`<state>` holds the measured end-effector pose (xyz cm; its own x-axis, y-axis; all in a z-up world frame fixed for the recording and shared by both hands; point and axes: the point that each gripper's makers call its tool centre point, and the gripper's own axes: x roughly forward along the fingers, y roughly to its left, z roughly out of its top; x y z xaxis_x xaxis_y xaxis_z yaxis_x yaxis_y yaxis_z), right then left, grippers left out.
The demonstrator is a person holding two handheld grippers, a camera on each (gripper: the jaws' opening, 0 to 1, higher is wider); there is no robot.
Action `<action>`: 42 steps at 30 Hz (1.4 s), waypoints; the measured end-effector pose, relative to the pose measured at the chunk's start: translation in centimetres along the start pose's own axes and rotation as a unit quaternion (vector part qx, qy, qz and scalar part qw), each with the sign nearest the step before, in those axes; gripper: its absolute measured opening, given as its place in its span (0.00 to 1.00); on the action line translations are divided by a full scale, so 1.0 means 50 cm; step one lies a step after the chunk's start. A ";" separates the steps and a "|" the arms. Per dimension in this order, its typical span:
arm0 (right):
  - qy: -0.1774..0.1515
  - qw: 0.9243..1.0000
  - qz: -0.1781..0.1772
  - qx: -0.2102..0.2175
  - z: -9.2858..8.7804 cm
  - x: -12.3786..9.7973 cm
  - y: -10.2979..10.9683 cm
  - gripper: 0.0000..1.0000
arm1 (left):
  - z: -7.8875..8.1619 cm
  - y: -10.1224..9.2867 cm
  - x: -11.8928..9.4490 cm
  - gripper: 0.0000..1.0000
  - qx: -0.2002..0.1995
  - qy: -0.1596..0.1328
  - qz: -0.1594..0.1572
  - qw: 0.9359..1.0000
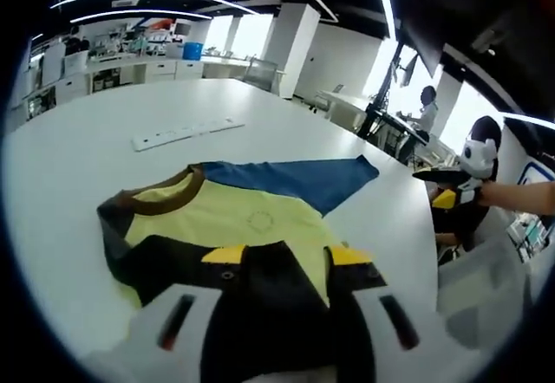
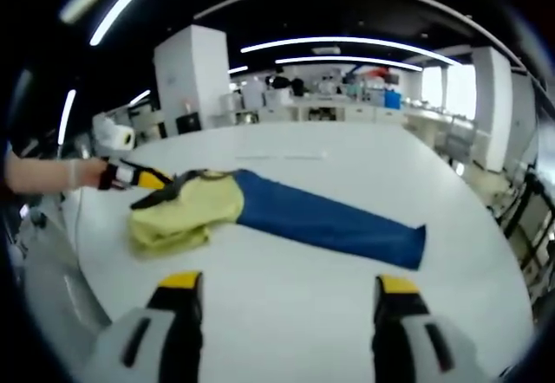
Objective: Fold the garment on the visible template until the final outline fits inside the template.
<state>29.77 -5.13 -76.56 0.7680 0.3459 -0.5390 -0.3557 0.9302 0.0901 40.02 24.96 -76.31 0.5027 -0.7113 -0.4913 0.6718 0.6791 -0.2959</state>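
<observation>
Two grippers: the left gripper point(image 2: 160, 191) is clamped on the yellow shirt point(image 2: 186, 210); its blue sleeve point(image 2: 334, 225) stretches toward four o'clock. The right gripper point(image 2: 290, 301) hangs apart, nearer the sleeve.

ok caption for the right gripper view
Left tool grips the yellow shirt while the open right tool waits over the white table.

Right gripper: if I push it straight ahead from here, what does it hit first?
Probably bare white table, then the garment's blue sleeve lying across its path. The right gripper is open and empty; depth is uncertain.
</observation>
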 end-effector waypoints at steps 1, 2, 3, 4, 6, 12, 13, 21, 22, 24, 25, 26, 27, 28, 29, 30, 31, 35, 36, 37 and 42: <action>0.002 1.000 0.002 0.000 -0.001 0.000 0.001 0.82 | -0.003 0.008 -0.006 0.38 -0.003 -0.001 0.004 1.000; 0.003 1.000 0.003 -0.001 -0.002 0.000 0.002 0.83 | -0.003 0.014 -0.013 0.40 -0.005 -0.003 0.007 1.000; 0.003 1.000 0.004 -0.002 -0.001 -0.001 0.003 0.84 | -0.002 0.017 -0.021 0.41 -0.006 -0.004 0.010 1.000; 0.005 1.000 0.007 -0.002 -0.001 0.000 0.004 0.84 | -0.002 0.025 -0.032 0.42 -0.009 -0.007 0.014 1.000; 0.008 1.000 0.009 -0.003 -0.001 0.000 0.005 0.87 | -0.008 0.037 -0.048 0.43 -0.016 -0.006 0.020 1.000; 0.011 1.000 0.019 -0.003 -0.001 -0.002 0.014 0.92 | -0.044 0.089 -0.093 0.43 -0.043 -0.003 0.051 0.998; 0.012 1.000 0.019 -0.002 -0.002 -0.002 0.015 0.93 | -0.049 0.092 -0.096 0.43 -0.048 -0.002 0.055 0.997; 0.021 0.999 0.028 -0.011 -0.008 0.003 0.026 0.95 | -0.100 0.136 -0.116 0.40 -0.085 0.007 0.091 0.992; 0.021 0.999 0.028 -0.012 -0.008 0.003 0.027 0.95 | -0.104 0.140 -0.115 0.39 -0.089 0.007 0.093 0.992; 0.022 0.999 0.029 -0.012 -0.008 0.004 0.027 0.95 | -0.117 0.154 -0.116 0.37 -0.098 0.010 0.100 0.990; 0.023 0.999 0.029 -0.013 -0.008 0.004 0.026 0.94 | -0.120 0.159 -0.115 0.37 -0.101 0.010 0.104 0.989; 0.023 0.999 0.028 -0.013 -0.008 0.004 0.026 0.94 | -0.123 0.164 -0.114 0.36 -0.106 0.009 0.107 0.989; 0.023 0.999 0.028 -0.013 -0.008 0.003 0.025 0.94 | -0.125 0.169 -0.112 0.36 -0.112 0.008 0.113 0.987; 0.024 0.999 0.027 -0.013 -0.008 0.003 0.024 0.94 | -0.124 0.174 -0.112 0.35 -0.113 0.005 0.118 0.986; 0.025 0.999 0.027 -0.013 -0.009 0.003 0.023 0.94 | -0.123 0.186 -0.111 0.33 -0.116 0.001 0.126 0.985; 0.025 0.999 0.026 -0.013 -0.009 0.002 0.021 0.94 | -0.123 0.189 -0.111 0.31 -0.119 -0.001 0.130 0.984; 0.025 0.999 0.024 -0.013 -0.010 0.002 0.020 0.94 | -0.118 0.185 -0.111 0.28 -0.120 -0.005 0.130 0.984; 0.027 0.999 0.022 -0.009 -0.014 -0.001 0.019 0.93 | -0.121 0.184 -0.106 0.19 -0.133 -0.011 0.129 0.983; 0.028 0.999 0.022 -0.009 -0.016 -0.001 0.020 0.93 | -0.122 0.183 -0.106 0.18 -0.132 -0.011 0.131 0.983; 0.028 0.999 0.022 -0.008 -0.018 -0.002 0.021 0.93 | -0.124 0.181 -0.106 0.18 -0.131 -0.010 0.132 0.982; 0.031 0.999 0.021 -0.004 -0.028 -0.004 0.023 0.92 | -0.126 0.191 -0.111 0.07 -0.136 -0.015 0.142 0.980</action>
<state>28.47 -4.29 -77.53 0.7181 0.3765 -0.5853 -0.3913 0.9139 0.1077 40.24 36.52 -81.56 0.6671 -0.4883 -0.5627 0.3346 0.8712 -0.3593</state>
